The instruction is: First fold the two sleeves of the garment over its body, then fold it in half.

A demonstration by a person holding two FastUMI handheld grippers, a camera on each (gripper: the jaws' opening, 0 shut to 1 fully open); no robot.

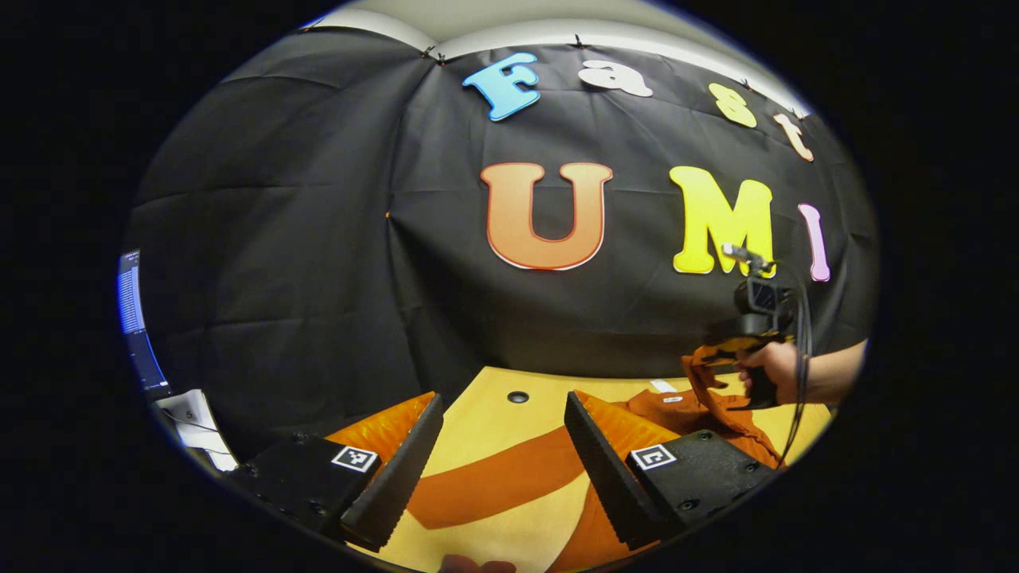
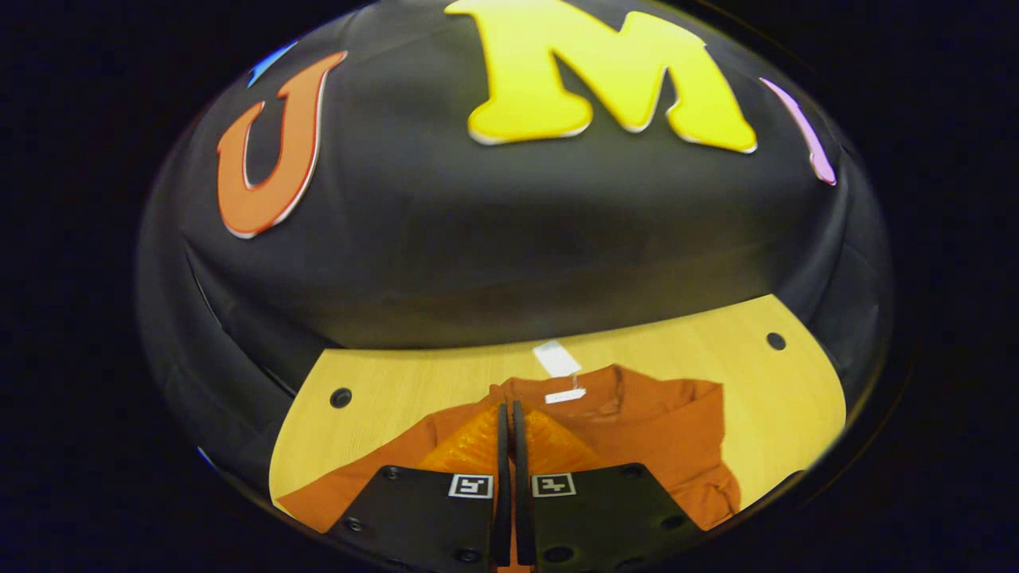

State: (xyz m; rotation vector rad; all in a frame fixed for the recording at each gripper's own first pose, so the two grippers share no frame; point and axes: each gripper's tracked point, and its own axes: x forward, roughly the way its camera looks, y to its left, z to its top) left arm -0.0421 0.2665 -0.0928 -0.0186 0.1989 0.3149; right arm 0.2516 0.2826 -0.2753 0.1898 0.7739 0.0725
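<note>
Two grippers work an orange garment point(image 2: 637, 422) lying on the worktop point(image 2: 382, 390). The right gripper point(image 2: 510, 422) has its fingers closed nearly together, and in the left gripper view a fold of orange cloth hangs lifted from it, so it appears to be pinching a sleeve. The left gripper point(image 1: 501, 446) hangs wide open and holds nothing, with the other sleeve point(image 1: 493, 477) stretched out flat just below and ahead of its fingers. The pinch looks thin; the cloth could slip free mid-fold, or drag the unpinned body askew.
</note>
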